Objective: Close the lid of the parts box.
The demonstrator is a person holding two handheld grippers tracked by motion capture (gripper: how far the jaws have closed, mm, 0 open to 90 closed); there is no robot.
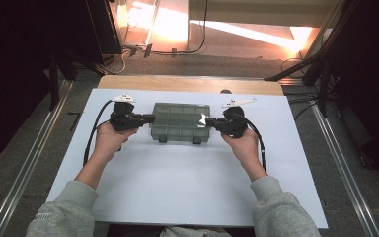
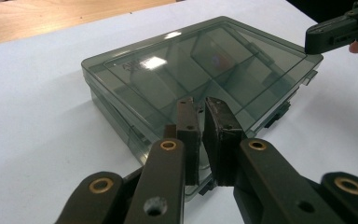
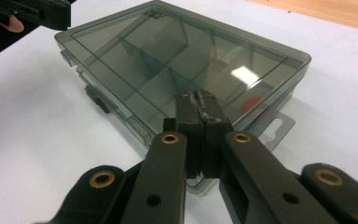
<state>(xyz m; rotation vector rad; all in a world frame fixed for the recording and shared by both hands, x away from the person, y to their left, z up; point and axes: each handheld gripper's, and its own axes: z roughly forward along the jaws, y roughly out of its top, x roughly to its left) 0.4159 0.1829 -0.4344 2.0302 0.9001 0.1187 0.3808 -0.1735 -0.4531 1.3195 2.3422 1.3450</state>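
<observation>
A smoky, see-through plastic box (image 1: 181, 122) with inner dividers lies flat on the white board (image 1: 177, 192), lid down and its two clasps (image 1: 178, 140) on the edge toward the person. The left gripper (image 1: 150, 118) sits at the box's left end and the right gripper (image 1: 209, 121) at its right end, each with its tips at or just over the rim. Both pairs of jaws are drawn together with nothing between them. In the left gripper view a sliver of gap remains between the pads (image 2: 188, 126), while in the right gripper view they press flat together.

The box looks light and stiff, a thin hard shell that would flex little but could crack or pop open under a hard squeeze. Its glossy lid (image 3: 177, 60) is likely slippery against the pads. A small red thing (image 3: 251, 103) shows through the wall in one compartment near the right end, so tilting may make it rattle about. Good holds appear to be the two short ends, the rim lip, or the hang tab (image 3: 272, 127) beside the right end. The clasps are probably the place to press for opening.
</observation>
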